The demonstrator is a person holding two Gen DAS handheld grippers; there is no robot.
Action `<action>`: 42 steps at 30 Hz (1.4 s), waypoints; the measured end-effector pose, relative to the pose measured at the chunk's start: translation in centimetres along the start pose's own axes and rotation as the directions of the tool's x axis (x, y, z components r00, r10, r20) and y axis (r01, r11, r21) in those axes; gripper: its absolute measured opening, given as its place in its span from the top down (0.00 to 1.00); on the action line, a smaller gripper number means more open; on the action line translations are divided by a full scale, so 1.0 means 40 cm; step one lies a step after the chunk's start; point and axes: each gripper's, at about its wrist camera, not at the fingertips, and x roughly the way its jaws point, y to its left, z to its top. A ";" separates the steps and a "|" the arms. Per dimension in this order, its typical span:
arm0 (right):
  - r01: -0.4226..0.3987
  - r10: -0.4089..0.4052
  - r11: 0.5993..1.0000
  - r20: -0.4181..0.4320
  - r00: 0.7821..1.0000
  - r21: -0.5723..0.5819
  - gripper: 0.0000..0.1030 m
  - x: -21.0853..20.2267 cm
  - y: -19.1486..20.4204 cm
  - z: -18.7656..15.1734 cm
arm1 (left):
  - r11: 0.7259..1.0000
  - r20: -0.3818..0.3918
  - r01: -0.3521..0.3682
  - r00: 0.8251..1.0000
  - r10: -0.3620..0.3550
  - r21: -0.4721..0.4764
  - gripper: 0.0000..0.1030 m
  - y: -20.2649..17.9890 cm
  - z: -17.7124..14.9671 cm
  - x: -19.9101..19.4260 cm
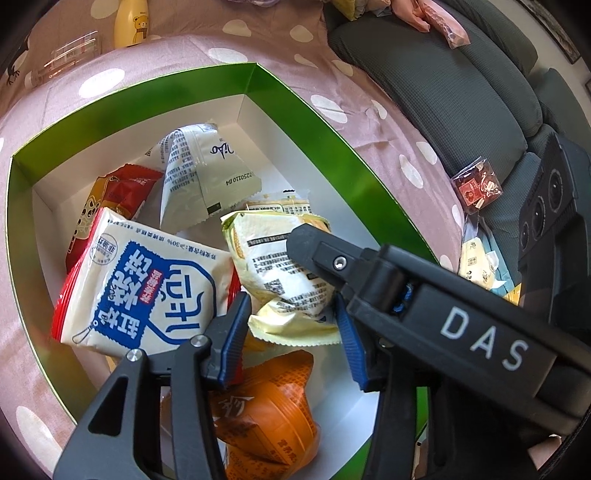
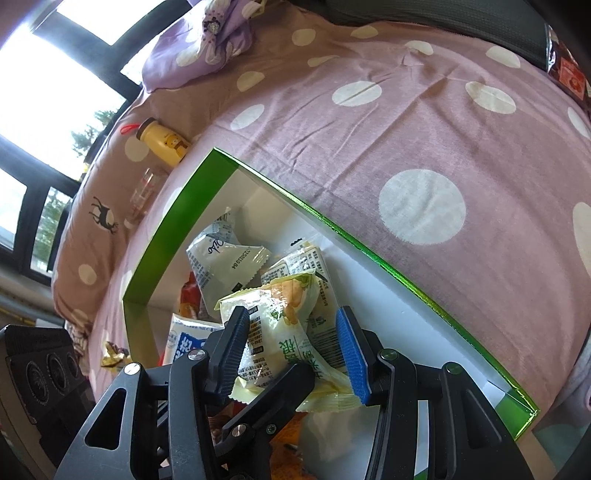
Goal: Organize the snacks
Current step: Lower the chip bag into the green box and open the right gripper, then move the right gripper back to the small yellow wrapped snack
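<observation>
A green box (image 1: 295,99) with a white inside lies on a pink dotted sheet and holds several snack packets. A pale yellow packet (image 1: 273,266) hangs over them. My right gripper (image 2: 291,314) is shut on that yellow packet (image 2: 280,325); one of its black fingers (image 1: 314,247) lies across the packet in the left wrist view. My left gripper (image 1: 291,299) is open, with the packet's lower edge between its blue pads. One left finger (image 2: 291,380) crosses under the packet. Below lie a white-and-blue packet (image 1: 147,288), a grey-white packet (image 1: 199,177), a red packet (image 1: 118,192) and an orange packet (image 1: 266,413).
A yellow bear bottle (image 1: 131,22) and a clear glass (image 1: 70,55) lie beyond the box's far corner. A grey cushion (image 1: 443,92) on the right carries a small red packet (image 1: 476,184) and a pink one (image 1: 447,26). A purple pillow (image 2: 207,44) lies near the window.
</observation>
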 end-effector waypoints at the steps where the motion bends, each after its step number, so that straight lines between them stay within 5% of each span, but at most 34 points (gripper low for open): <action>1: 0.004 -0.004 1.000 0.003 1.000 -0.001 0.51 -0.001 0.000 -0.001 | 1.000 0.003 0.000 1.000 0.000 0.001 0.53 -0.001 -0.002 -0.001; 14: 0.028 -0.028 1.000 0.046 0.999 0.009 0.50 -0.024 -0.002 -0.002 | 1.000 0.080 -0.011 0.997 0.010 0.015 0.39 -0.003 -0.021 -0.046; 22: 0.009 -0.011 1.000 0.087 0.996 0.020 0.42 -0.044 0.000 -0.004 | 0.999 0.176 -0.050 0.983 0.047 0.012 0.29 0.000 -0.032 -0.132; 27: -0.052 0.051 0.999 0.111 0.992 0.009 0.25 -0.059 0.015 -0.010 | 0.996 0.251 -0.084 0.965 0.075 0.023 0.23 0.007 -0.050 -0.205; 35: 0.005 0.004 0.999 0.199 0.980 -0.044 0.17 -0.086 0.051 -0.019 | 0.989 0.417 -0.150 0.899 0.138 -0.004 0.11 0.047 -0.123 -0.332; 42: -0.045 0.068 0.994 0.226 0.972 -0.104 0.09 -0.102 0.098 -0.041 | 0.962 0.477 -0.254 0.836 0.272 -0.104 0.04 0.128 -0.205 -0.424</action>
